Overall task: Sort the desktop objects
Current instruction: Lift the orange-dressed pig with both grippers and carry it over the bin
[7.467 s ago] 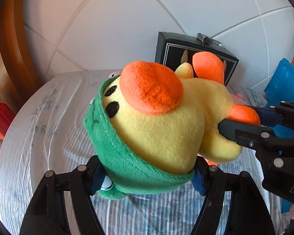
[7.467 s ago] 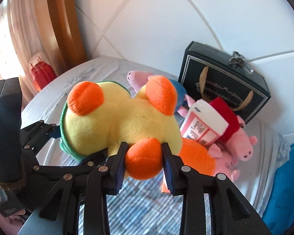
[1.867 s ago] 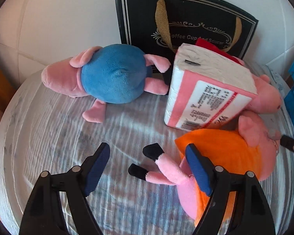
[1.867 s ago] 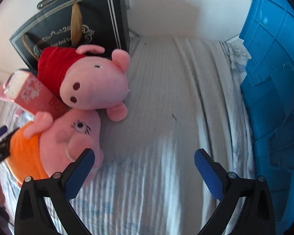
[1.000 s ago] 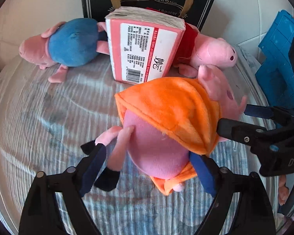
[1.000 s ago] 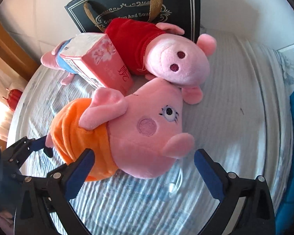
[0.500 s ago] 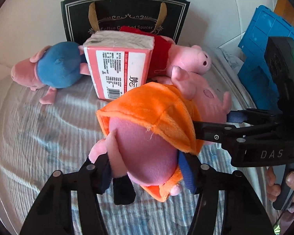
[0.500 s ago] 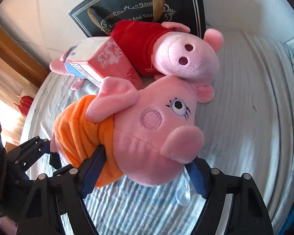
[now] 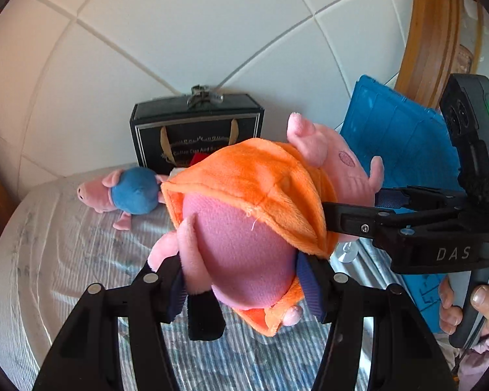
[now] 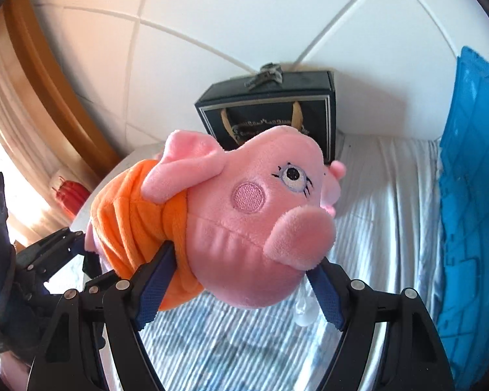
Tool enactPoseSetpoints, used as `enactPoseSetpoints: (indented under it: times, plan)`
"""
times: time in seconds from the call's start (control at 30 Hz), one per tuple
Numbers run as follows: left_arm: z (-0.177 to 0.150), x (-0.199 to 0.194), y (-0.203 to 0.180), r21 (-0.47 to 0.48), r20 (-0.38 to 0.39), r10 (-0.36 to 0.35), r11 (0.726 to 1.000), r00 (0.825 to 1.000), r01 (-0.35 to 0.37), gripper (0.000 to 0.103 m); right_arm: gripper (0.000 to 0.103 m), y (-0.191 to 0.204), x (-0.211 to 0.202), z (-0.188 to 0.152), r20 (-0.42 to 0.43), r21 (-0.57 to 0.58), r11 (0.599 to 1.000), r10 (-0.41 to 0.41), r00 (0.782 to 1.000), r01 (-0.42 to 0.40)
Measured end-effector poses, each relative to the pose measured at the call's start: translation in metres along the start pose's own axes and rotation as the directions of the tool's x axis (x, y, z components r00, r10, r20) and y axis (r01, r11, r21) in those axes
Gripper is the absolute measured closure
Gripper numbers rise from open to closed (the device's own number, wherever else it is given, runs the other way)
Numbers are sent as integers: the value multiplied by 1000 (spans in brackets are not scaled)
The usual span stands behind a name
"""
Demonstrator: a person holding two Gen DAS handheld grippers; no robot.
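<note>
Both tools are clamped on the pink pig in the orange dress (image 9: 254, 195): the left tool (image 9: 241, 280) on its lower body, the right tool (image 10: 241, 280) on its head. Half a second ago the pig lay on the striped cloth (image 9: 65, 254); now it hangs clear above it, in front of the black gift bag (image 9: 197, 127). The blue-shirted pig (image 9: 130, 192) lies left of that bag, as before.
</note>
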State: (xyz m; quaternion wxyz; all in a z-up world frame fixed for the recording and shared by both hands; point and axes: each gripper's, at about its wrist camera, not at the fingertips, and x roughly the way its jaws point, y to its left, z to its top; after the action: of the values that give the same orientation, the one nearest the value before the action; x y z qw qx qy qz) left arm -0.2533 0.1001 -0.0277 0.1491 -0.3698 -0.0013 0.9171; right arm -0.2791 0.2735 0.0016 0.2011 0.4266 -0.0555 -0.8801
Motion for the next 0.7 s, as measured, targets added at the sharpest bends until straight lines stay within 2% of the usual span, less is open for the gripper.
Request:
enactPoseSetpoints:
  times: [0.17, 0.37, 0.53, 0.7]
  plan:
    - [10, -68, -34, 48, 108, -26, 999, 994, 21, 46, 25, 20, -85, -7, 113, -20, 999, -33, 993, 36]
    - [25, -122, -97, 120, 194, -112, 989, 974, 90, 46, 25, 18, -185, -25, 230, 3, 992, -120, 966, 123]
    - [39, -138, -171, 185, 218, -204, 969, 954, 165, 45, 25, -17, -260, -47, 300, 54, 982, -189, 935, 181]
    - [49, -135, -259, 242, 205, -276, 944, 939, 225, 45, 25, -74, -327, -71, 333, 112, 963, -268, 904, 244]
